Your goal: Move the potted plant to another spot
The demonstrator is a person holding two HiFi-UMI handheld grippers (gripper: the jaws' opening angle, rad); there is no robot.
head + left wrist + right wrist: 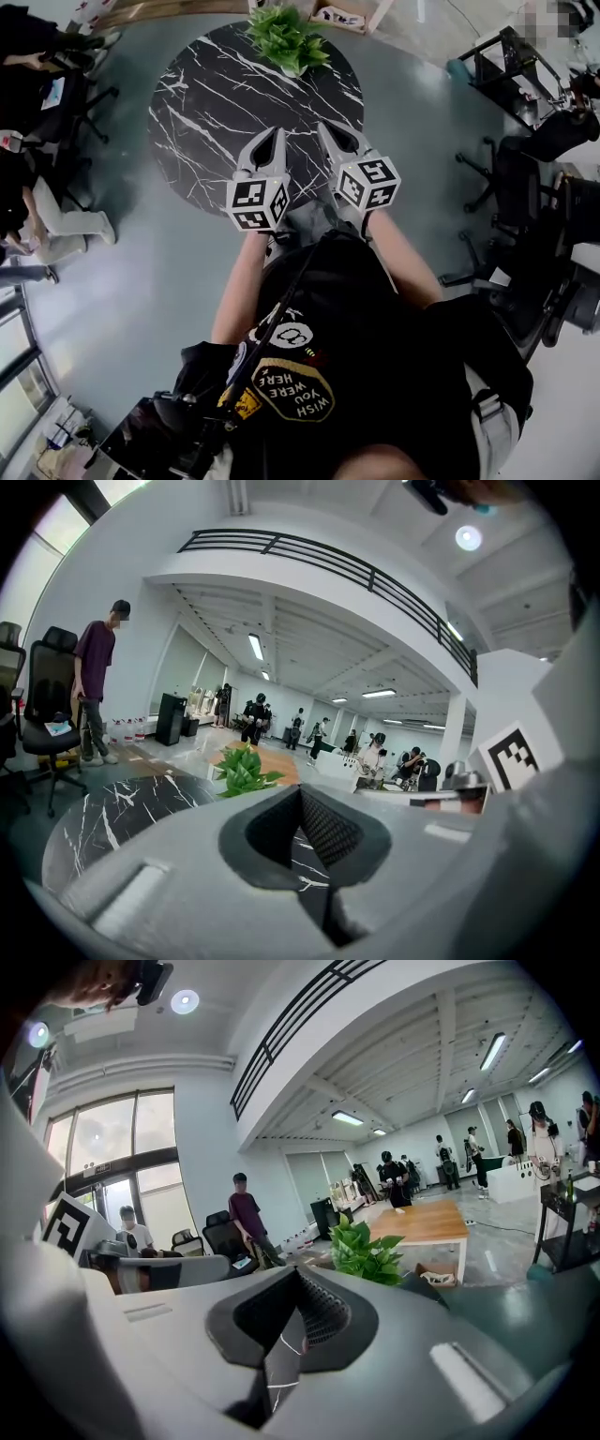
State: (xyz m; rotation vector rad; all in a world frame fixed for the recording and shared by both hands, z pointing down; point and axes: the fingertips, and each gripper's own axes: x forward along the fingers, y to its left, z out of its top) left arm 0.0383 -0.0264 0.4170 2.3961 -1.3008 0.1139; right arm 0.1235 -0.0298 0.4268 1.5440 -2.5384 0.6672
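The potted plant point(286, 37), a small bush of bright green leaves, stands at the far edge of a round black marble table point(211, 108). Both grippers hover side by side over the table's near edge, pointing at the plant and well short of it. My left gripper point(277, 133) has its tips together and holds nothing. My right gripper point(323, 127) is shut and empty too. In the left gripper view the plant point(242, 769) shows just past the closed tips point(300, 791). The right gripper view has the plant point(364, 1251) beyond that gripper's closed tips point(298, 1274).
Black office chairs point(525, 178) stand on the grey floor to the right of the table. People sit at the left point(28, 187). A person point(94, 686) stands by a chair point(47, 714) behind the table. A low wooden table point(427, 1222) lies beyond the plant.
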